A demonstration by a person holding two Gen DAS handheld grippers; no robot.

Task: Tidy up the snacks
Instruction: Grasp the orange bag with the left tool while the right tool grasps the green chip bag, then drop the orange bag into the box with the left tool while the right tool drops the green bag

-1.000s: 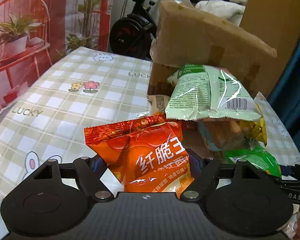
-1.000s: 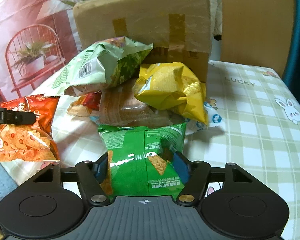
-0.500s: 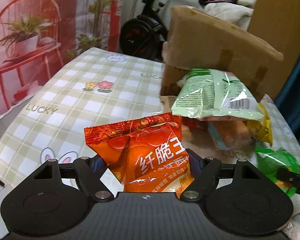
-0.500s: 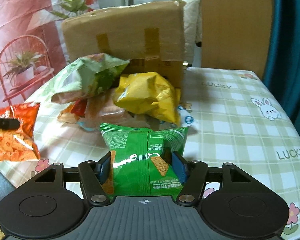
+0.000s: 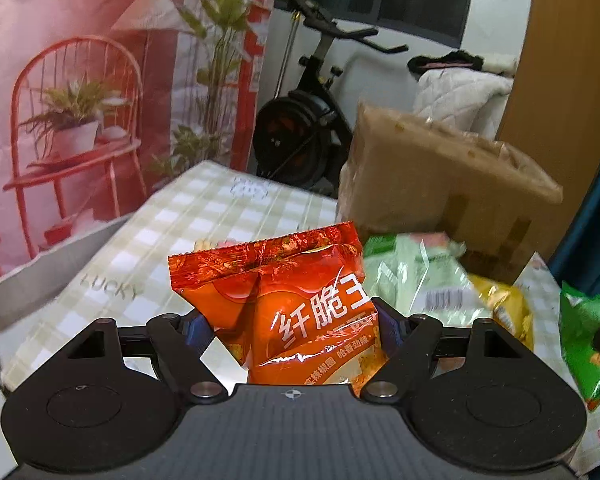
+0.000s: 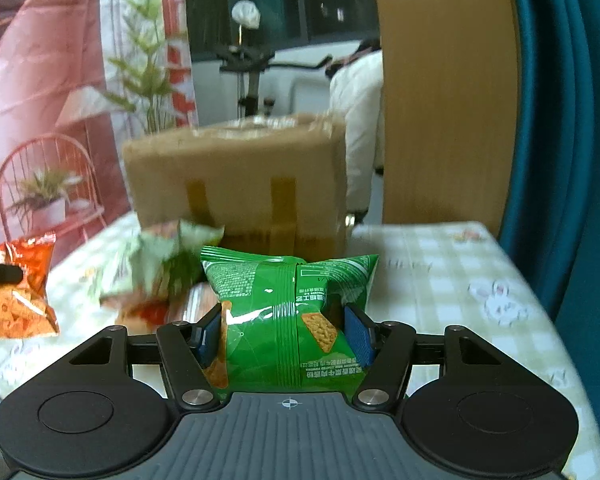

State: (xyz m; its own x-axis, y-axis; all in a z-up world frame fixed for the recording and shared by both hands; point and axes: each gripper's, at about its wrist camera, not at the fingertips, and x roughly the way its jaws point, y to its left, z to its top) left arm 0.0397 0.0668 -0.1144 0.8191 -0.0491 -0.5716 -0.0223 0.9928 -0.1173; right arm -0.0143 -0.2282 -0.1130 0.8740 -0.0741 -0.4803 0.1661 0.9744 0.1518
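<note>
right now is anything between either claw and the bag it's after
No. The left claw is already shut on the orange bag, and the right claw on the green bag; nothing sits between pads and bags.

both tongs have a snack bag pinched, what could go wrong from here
1. The left tongs grip the orange bag only near its lower end; the glossy, puffy pack could slip out.
2. The right tongs squeeze the green bag across its middle, which may crush the crackers or pop it.
3. The leftover pile, with the pale green bag on top, leans by the cardboard box; a careless pass might topple it.
</note>
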